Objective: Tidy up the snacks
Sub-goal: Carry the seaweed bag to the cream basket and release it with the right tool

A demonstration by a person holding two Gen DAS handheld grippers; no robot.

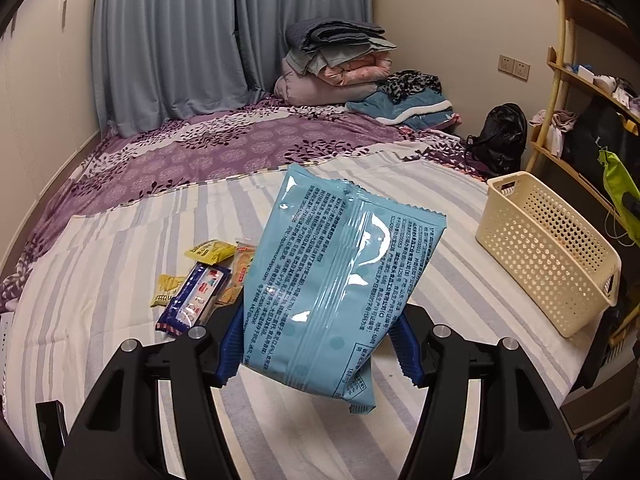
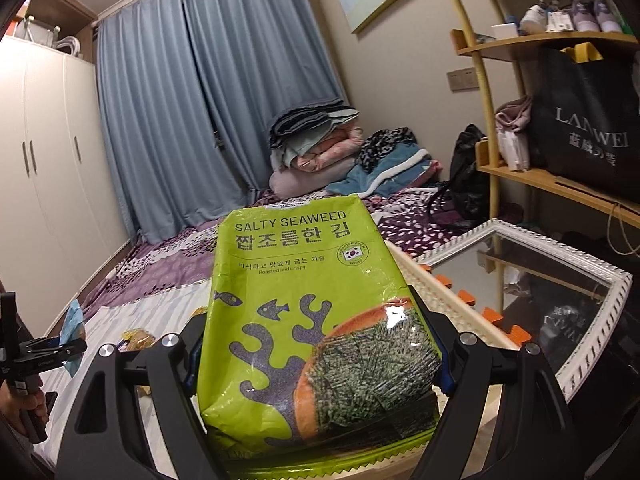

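My left gripper is shut on the lower part of a light blue snack bag, held tilted above the striped bed sheet. A few small snack packets lie on the sheet to the left, behind the bag. A cream perforated basket stands on the bed at the right. My right gripper is shut on a green salty seaweed pack, upright and close to the basket's rim. In the right wrist view the left gripper and its blue bag show at the far left.
A white-framed mirror lies right of the basket, below wooden shelves holding a black bag. Folded blankets and a black backpack sit at the far end of the bed. A white wardrobe stands left.
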